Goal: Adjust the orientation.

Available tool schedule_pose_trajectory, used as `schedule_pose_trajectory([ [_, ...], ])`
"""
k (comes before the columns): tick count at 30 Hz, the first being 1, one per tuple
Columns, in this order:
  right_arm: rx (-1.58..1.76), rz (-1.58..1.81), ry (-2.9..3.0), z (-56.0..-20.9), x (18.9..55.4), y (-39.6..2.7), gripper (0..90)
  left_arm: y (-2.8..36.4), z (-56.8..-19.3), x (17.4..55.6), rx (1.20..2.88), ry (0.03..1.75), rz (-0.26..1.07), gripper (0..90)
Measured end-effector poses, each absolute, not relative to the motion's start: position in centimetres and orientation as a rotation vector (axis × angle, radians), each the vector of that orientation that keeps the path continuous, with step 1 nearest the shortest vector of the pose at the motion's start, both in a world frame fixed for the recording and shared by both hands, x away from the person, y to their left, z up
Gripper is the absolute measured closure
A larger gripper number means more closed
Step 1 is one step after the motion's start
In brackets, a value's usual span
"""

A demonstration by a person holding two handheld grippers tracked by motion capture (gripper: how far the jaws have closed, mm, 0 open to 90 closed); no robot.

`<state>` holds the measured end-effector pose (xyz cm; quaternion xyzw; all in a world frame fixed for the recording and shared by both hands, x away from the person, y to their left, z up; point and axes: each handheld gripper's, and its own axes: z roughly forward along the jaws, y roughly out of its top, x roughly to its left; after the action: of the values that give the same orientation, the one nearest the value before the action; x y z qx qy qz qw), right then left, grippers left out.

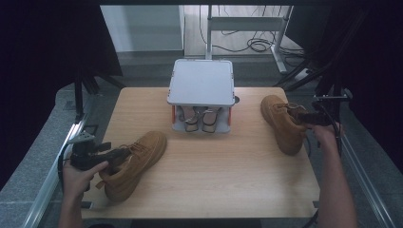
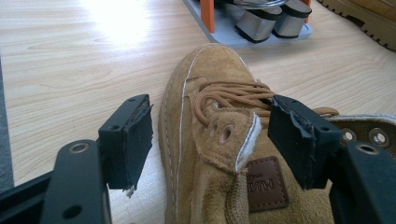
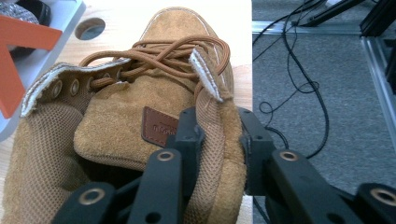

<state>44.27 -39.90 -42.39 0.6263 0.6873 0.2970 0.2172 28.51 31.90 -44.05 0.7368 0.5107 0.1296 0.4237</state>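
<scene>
left gripper [image 2: 210,140]: fingers [image 2: 133,140] released, straddling left boot's [image 1: 135,164] collar flap | right gripper [image 3: 219,140]: fingers [image 3: 187,135] grasping right boot's [image 3: 154,93] collar edge on bench [image 1: 214,171]

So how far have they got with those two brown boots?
Early on, it seems. Both boots stand on the table, none stowed. The right tool has its jaws clamped on the collar of the right boot. The left tool is open, its jaws either side of the left boot, not gripping. The grey rack already holds a pair of heeled shoes. Lifting and placing both boots probably remains.
</scene>
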Motion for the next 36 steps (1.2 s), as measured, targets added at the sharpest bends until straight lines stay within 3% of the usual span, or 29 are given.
schedule_pose_trajectory([
  [22,1.727,1.008,1.818,-41.4,43.1,-39.3,78.5,32.6,-43.9,28.3,1.824,1.289,0.332,31.1],
  [36,1.584,1.186,1.836,-38.8,37.8,-38.3,78.4,32.8,-43.7,28.1,1.817,1.288,0.335,31.1],
])
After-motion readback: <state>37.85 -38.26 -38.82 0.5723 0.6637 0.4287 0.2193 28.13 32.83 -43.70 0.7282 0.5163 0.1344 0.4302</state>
